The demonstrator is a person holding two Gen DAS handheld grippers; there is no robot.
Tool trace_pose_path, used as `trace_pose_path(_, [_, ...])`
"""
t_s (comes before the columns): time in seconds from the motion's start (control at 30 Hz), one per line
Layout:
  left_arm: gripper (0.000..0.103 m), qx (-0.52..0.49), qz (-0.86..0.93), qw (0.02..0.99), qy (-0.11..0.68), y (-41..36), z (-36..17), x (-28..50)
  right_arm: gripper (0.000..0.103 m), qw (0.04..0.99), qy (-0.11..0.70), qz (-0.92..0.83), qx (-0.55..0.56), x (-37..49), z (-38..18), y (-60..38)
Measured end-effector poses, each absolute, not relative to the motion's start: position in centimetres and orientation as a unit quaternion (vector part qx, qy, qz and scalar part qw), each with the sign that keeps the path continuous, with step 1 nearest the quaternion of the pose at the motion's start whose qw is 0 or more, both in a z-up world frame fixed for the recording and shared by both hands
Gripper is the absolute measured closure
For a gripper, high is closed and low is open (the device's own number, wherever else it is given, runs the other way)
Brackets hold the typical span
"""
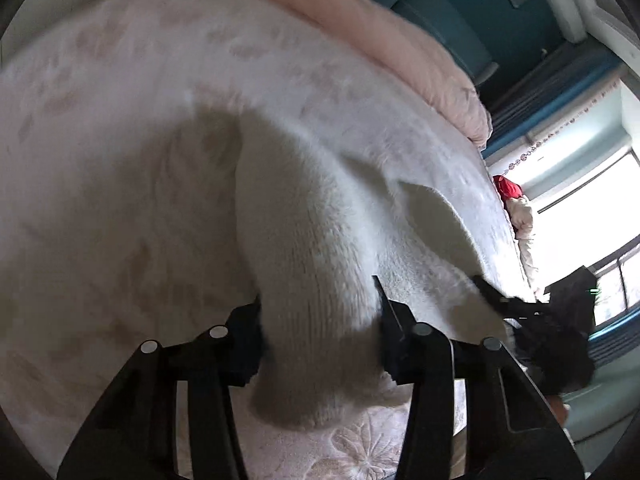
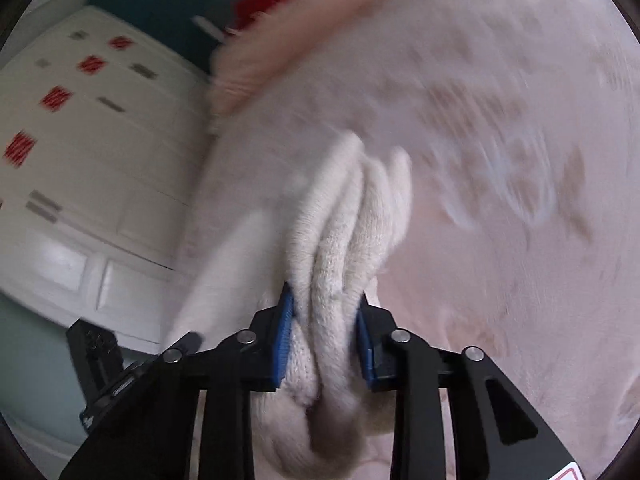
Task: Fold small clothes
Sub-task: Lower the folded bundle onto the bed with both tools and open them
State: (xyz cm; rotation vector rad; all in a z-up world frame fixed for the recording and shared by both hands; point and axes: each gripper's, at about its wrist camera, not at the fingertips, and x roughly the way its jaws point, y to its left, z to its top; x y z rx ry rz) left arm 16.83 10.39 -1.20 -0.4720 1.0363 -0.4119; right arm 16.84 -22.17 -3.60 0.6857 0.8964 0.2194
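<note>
While you hold the white knit garment (image 1: 316,248) up off the bed (image 1: 100,160) with both tools, the fold looks only partly done. Your left gripper (image 1: 320,320) is pinched on one bunch of it, and its jaws are fairly wide because the cloth is thick. Your right gripper (image 2: 324,320) squeezes several layers between its blue pads (image 2: 285,340), so some doubling is already made. I think you must lay it flat and smooth it next. The bed has lots of bare room ahead of you. Watch the pink blanket (image 1: 400,40) along the far side, and the bed edge by the white wardrobe (image 2: 80,160) on your right tool's side.
</note>
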Motion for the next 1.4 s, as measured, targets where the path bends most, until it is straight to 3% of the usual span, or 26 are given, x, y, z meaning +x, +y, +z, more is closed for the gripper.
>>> trace_pose_path(0.13, [0.058,-0.186,-0.188,0.833,0.486,10.5,0.8,16.7,0.084,0.856,0.423,0.108,0.277,15.5,-2.1,-21.2])
trace_pose_path(0.27, [0.057,-0.133,-0.169,0.831,0.514,8.6,-0.8,16.3,0.076,0.840,0.477,0.068,0.250,14.9,-5.5,-20.8])
trace_pose_path(0.33, [0.056,-0.123,-0.155,0.833,0.517,8.3,-1.2,16.0,0.044,0.845,0.465,0.048,0.259,14.5,-5.7,-21.2])
trace_pose_path(0.53, [0.055,-0.128,-0.155,0.828,0.524,8.8,-1.7,16.3,0.026,0.846,0.464,0.035,0.260,16.7,-5.9,-21.4])
trace_pose_path(0.8, [0.053,-0.126,-0.150,0.824,0.531,9.1,-2.3,16.4,0.027,0.799,0.523,0.053,0.292,18.5,-10.8,-19.8])
trace_pose_path(0.87, [0.048,-0.126,-0.146,0.822,0.535,9.1,-2.5,16.4,0.041,0.787,0.521,0.065,0.324,18.6,-11.3,-20.1])
trace_pose_path(0.93, [0.042,-0.131,-0.143,0.819,0.540,9.2,-2.9,16.7,0.066,0.781,0.518,0.076,0.341,18.7,-11.3,-20.4])
trace_pose_path(0.97, [0.041,-0.136,-0.144,0.815,0.544,9.2,-3.3,16.9,0.068,0.782,0.517,0.079,0.340,18.7,-11.0,-20.4])
trace_pose_path(1.03, [0.054,-0.138,-0.143,0.815,0.544,9.1,-3.3,17.3,0.073,0.804,0.494,0.093,0.317,18.7,-8.1,-19.9])
trace_pose_path(1.17, [0.058,-0.155,-0.163,0.845,0.484,9.7,0.8,16.6,0.072,0.863,0.429,0.110,0.244,18.3,-1.2,-18.7])
trace_pose_path(1.2, [0.057,-0.158,-0.164,0.846,0.482,9.7,1.0,16.6,0.065,0.868,0.428,0.105,0.228,18.5,-0.9,-18.7])
trace_pose_path(1.23, [0.056,-0.160,-0.160,0.844,0.487,9.6,0.6,16.8,0.059,0.864,0.443,0.098,0.220,19.0,-1.8,-18.8])
trace_pose_path(1.33, [0.054,-0.109,-0.139,0.829,0.531,8.3,-3.5,17.8,0.062,0.841,0.525,0.008,0.130,20.1,-7.3,-19.3])
trace_pose_path(1.4, [0.048,-0.125,-0.133,0.838,0.515,9.1,-3.8,16.5,0.062,0.848,0.490,0.017,0.200,17.9,-6.4,-20.9])
